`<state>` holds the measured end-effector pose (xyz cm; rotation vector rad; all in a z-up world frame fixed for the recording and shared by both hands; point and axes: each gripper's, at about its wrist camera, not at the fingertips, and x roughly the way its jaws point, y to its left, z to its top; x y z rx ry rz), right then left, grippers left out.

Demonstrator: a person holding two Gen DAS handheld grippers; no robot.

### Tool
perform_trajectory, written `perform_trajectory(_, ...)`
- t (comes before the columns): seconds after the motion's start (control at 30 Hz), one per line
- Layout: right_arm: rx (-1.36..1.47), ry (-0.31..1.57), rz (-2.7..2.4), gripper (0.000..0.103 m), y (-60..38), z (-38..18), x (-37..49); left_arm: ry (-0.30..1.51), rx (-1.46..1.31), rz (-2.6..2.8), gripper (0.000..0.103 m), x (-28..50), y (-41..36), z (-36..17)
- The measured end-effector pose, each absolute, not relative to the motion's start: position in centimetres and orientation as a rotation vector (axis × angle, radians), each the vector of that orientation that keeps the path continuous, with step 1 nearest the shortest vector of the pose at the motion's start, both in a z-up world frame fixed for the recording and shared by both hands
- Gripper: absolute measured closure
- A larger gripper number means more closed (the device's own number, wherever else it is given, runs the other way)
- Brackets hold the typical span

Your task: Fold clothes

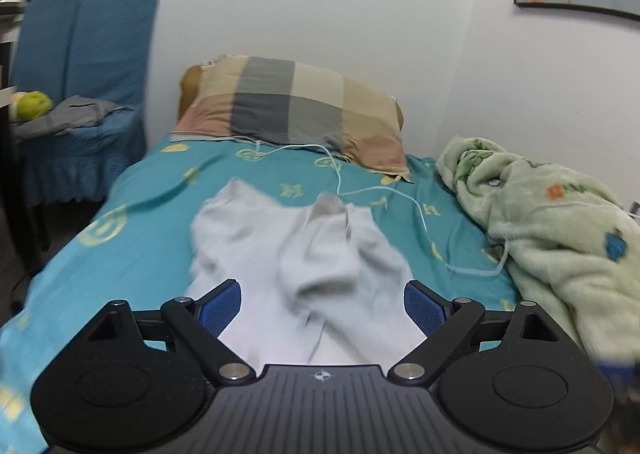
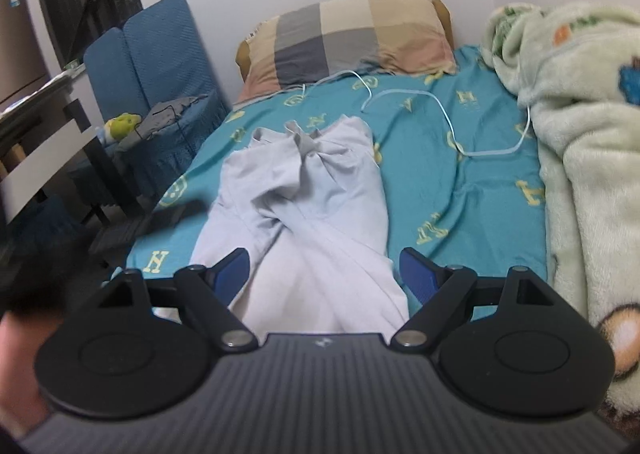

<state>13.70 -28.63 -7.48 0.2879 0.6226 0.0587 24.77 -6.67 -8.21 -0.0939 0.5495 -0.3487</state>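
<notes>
A pale grey-white garment (image 1: 304, 254) lies rumpled on the teal bed sheet (image 1: 140, 222), its sleeves crossed over the body and its collar toward the pillow. It also shows in the right wrist view (image 2: 316, 198). My left gripper (image 1: 322, 306) is open and empty, its blue pads wide apart above the garment's near end. My right gripper (image 2: 324, 274) is open and empty too, straddling the garment's near part without holding it.
A checked pillow (image 1: 296, 106) lies at the head of the bed. A white cable (image 1: 380, 194) trails across the sheet. A green fleece blanket (image 1: 560, 238) is heaped on the right. A blue covered chair (image 1: 84, 74) with a grey cloth stands left of the bed.
</notes>
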Motion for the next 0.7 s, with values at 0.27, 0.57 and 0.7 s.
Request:
perform_trajectory(0.27, 0.351, 0.623, 0.049, 0.019, -30.5, -9.0, 16.3, 0.658, -0.004, -0.331, 0.031, 39.4, -13.8, -11.3)
perform_trajectory(0.57, 0.451, 0.660, 0.054, 0.019, -31.6, -10.4, 17.5, 0.709, -0.179, -0.297, 0.094, 44.9, -11.0, -12.2)
perform_trajectory(0.7, 0.474, 0.665, 0.052, 0.019, -31.9, -10.9, 17.9, 0.786, -0.247, -0.143, 0.094, 47.7, -7.5, -13.8)
